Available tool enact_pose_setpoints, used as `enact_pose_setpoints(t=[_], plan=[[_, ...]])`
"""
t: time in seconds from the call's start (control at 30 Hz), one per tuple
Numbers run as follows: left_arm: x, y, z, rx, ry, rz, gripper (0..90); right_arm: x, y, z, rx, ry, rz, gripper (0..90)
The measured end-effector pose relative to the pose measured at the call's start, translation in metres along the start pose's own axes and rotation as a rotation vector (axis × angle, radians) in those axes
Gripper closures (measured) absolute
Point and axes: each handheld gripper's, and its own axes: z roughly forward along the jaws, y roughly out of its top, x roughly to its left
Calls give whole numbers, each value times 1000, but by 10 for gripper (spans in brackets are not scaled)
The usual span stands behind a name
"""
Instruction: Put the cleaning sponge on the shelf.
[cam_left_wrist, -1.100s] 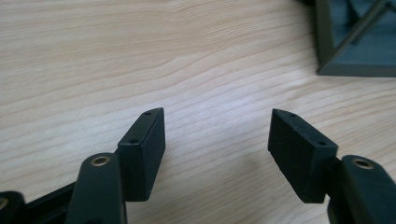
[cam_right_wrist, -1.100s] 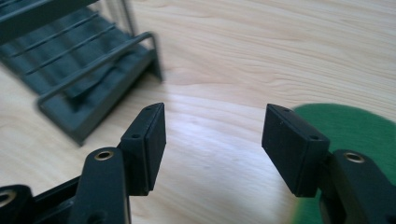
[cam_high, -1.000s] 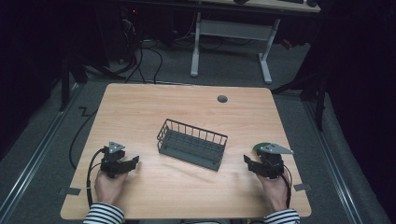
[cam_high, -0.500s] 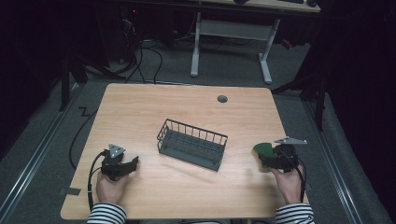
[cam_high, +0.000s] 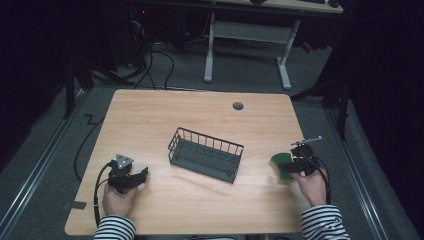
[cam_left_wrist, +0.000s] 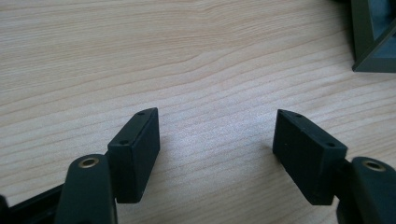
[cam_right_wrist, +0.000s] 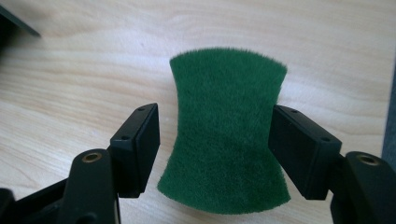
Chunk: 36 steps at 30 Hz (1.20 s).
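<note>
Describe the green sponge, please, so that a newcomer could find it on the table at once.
Start at the dark wire basket in the middle of the wooden table. Look toward the table's right edge, where the right gripper hovers. The sponge lies flat between its open jaws: green, fuzzy, with pinched-in sides.

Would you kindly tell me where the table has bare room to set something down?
The far half of the table behind the wire basket is bare, barring a small grommet. So is the near strip between both hands. The right edge is crowded: right tongs straddle the green sponge.
</note>
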Motion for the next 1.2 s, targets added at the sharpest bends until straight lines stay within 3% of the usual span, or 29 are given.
enact_pose_setpoints(t=[0.23, 0.4, 0.67, 0.97, 1.2], plan=[[2, 0, 0, -4, -11, -13, 323, 2, 10, 9, 93, -9, -21, 304], [1, 0, 0, -4, -4, -8, 324, 4, 15, 14, 128, -33, -36, 292], [0, 0, 0, 0, -1, -2, 324, 1, 22, 16, 169, -48, -32, 279], [0, 0, 0, -3, -2, -6, 325, -3, 24, 18, 178, -55, -38, 274], [1, 0, 0, -3, -3, -6, 325, -2, 26, 24, 227, -60, -57, 274]])
